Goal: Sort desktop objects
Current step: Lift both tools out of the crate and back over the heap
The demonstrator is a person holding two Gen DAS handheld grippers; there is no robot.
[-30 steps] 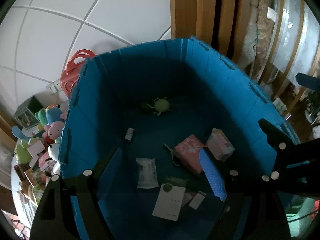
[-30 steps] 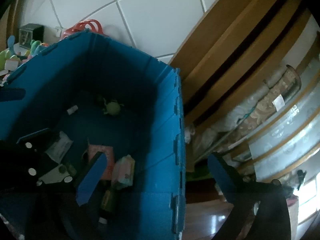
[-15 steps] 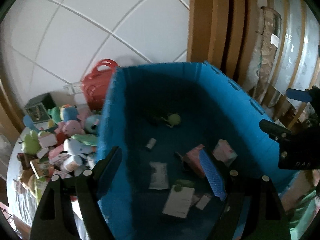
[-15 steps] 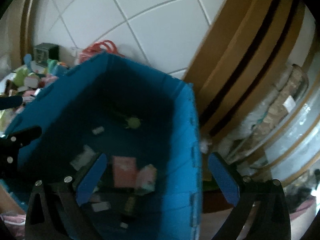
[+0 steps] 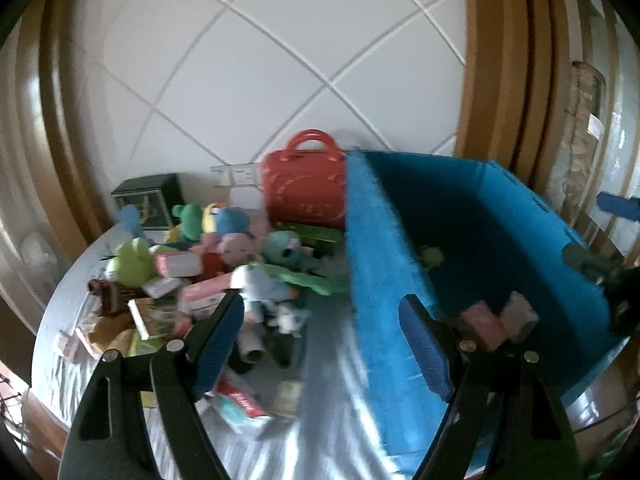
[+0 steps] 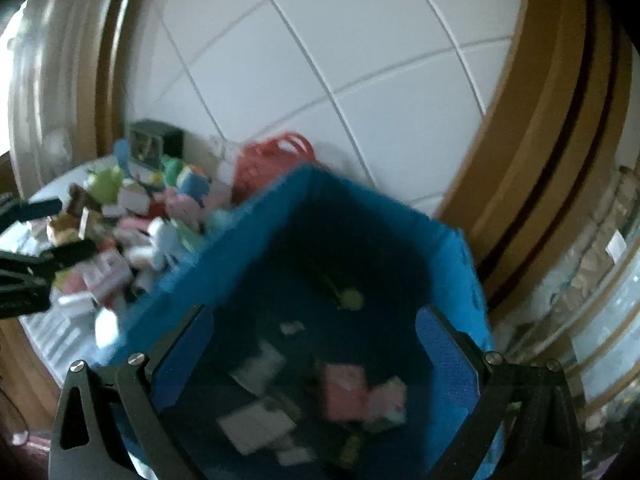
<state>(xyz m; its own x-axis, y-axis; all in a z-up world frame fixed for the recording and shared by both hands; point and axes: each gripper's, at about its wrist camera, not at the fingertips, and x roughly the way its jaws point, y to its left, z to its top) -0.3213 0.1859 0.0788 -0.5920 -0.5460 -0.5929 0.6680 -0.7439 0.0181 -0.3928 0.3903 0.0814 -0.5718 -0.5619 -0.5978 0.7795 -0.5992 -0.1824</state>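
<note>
A blue bin (image 5: 372,264) stands at the right of a grey table; it also shows in the right wrist view (image 6: 256,248). Inside lie a pink box (image 5: 482,320), a green toy (image 5: 432,257), white packets (image 6: 256,420) and other small items. A pile of plush toys and boxes (image 5: 208,264) lies left of the bin, also seen in the right wrist view (image 6: 132,216). My left gripper (image 5: 324,344) is open and empty, above the bin's left wall and the pile's edge. My right gripper (image 6: 316,360) is open and empty above the bin.
A red toy case (image 5: 306,188) and a dark tin (image 5: 150,200) stand at the back by the tiled wall. Wooden frames (image 5: 500,60) rise behind the bin. The left gripper's fingers (image 6: 44,256) show at the left of the right wrist view.
Both grippers have pulled back and swung left. The left view moved from inside the bin to its left wall and the toy pile. The right gripper now sits over the bin.
</note>
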